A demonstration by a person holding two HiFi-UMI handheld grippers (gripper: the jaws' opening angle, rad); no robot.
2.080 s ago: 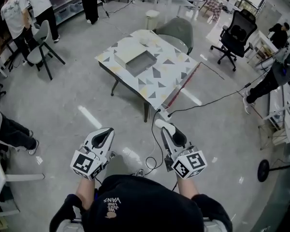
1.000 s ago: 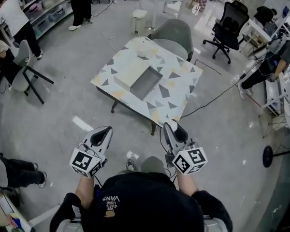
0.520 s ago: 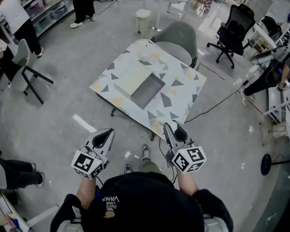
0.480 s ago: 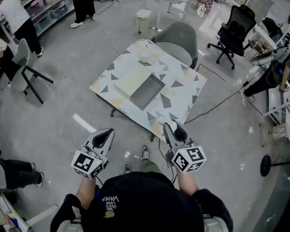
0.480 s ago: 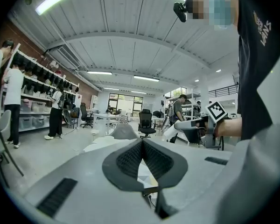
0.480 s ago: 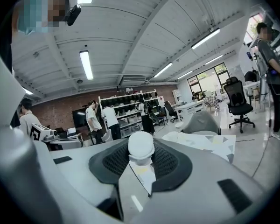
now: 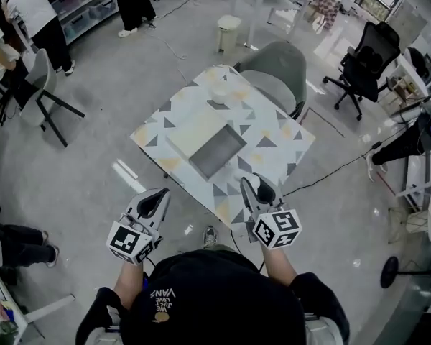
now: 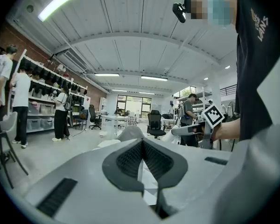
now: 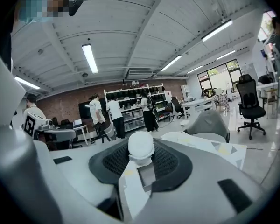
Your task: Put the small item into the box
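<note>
The right gripper [image 9: 141,158] is clamped on a small white item [image 9: 141,146], which it holds at its tips by the near corner of a triangle-patterned table [image 7: 276,149]. The left gripper [image 8: 141,146] is level beside it above the floor [image 7: 93,164], short of the table, with its jaws together and nothing between them. The open grey box [image 7: 217,152] sits at the table's middle, well apart from the item, and a white round object [image 7: 219,93] lies beyond it. A grey chair [image 7: 276,60] stands behind the table. People [image 7: 39,13] stand near shelves [image 7: 86,9] at the far left.
</note>
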